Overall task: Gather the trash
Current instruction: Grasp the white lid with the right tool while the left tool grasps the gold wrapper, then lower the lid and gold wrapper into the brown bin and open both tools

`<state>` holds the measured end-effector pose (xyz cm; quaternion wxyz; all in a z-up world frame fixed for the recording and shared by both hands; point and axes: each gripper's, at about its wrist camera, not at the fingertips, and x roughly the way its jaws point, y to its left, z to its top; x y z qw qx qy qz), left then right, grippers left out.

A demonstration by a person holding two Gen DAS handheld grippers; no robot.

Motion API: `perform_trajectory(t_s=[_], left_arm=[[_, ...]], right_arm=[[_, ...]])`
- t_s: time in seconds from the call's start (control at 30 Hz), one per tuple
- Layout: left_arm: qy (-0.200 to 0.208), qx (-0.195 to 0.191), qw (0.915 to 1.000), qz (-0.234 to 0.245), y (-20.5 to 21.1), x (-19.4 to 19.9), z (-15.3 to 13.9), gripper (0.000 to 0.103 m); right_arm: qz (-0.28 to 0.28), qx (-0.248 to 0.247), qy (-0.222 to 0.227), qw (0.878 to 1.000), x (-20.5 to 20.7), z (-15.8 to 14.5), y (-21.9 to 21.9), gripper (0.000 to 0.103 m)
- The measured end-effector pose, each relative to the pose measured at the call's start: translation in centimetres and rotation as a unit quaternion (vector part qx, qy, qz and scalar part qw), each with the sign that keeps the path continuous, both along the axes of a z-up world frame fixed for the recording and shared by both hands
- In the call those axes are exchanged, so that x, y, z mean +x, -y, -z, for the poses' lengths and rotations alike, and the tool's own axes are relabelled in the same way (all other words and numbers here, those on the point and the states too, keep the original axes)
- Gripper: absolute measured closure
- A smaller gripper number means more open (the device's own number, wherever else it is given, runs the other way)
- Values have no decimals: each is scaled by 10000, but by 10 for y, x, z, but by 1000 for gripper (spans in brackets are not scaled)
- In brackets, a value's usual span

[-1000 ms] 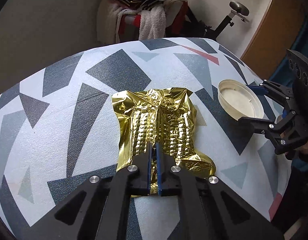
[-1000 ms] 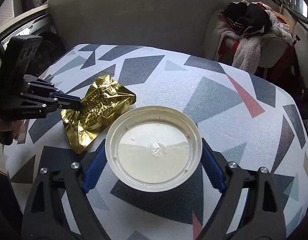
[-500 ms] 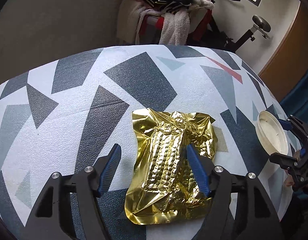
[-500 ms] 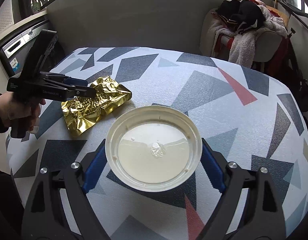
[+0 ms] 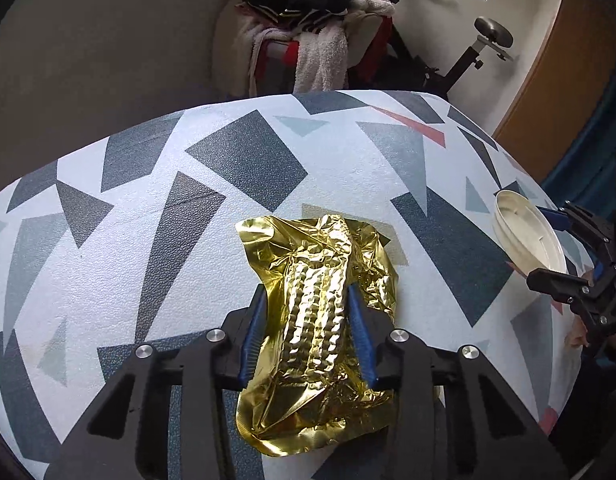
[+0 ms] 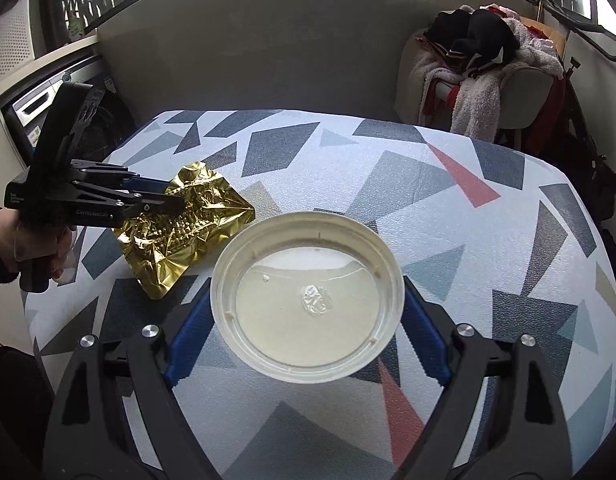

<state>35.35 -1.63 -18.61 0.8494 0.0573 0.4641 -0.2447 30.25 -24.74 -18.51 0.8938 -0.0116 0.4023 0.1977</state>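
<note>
A crumpled gold foil wrapper (image 5: 319,312) lies on the patterned table (image 5: 148,240). My left gripper (image 5: 308,300) is closed in on the wrapper's bulging middle, its blue pads pressing both sides. The wrapper also shows in the right wrist view (image 6: 180,236), with the left gripper (image 6: 164,198) on it. My right gripper (image 6: 304,300) holds a round cream plastic lid (image 6: 308,300) between its blue pads, just above the table. In the left wrist view the lid (image 5: 523,240) and the right gripper (image 5: 563,248) sit at the table's right edge.
A chair piled with clothes and a white towel (image 5: 308,40) stands beyond the table's far edge, with an exercise bike (image 5: 467,60) beside it. A washing machine (image 6: 40,116) is at the left. The table edge drops away close to both grippers.
My left gripper opened from a shut pinch on the wrapper's near part, moved forward over it, and has now closed on its middle. The right gripper kept holding the lid.
</note>
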Motion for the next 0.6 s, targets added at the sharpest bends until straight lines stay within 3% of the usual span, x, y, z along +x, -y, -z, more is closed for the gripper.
perform_trajectory(t_s=[0.2, 0.47, 0.6], left_arm=[[368, 0, 9993, 28, -12, -74, -28, 64], [773, 196, 9968, -83, -22, -185, -42, 64], [928, 69, 9955, -198, -26, -231, -48, 63]], right_arm=[[-154, 16, 160, 9998, -42, -14, -15, 17], [-277, 73, 258, 9993, -107, -24, -26, 17], [-321, 42, 314, 9990, -138, -27, -29, 17]])
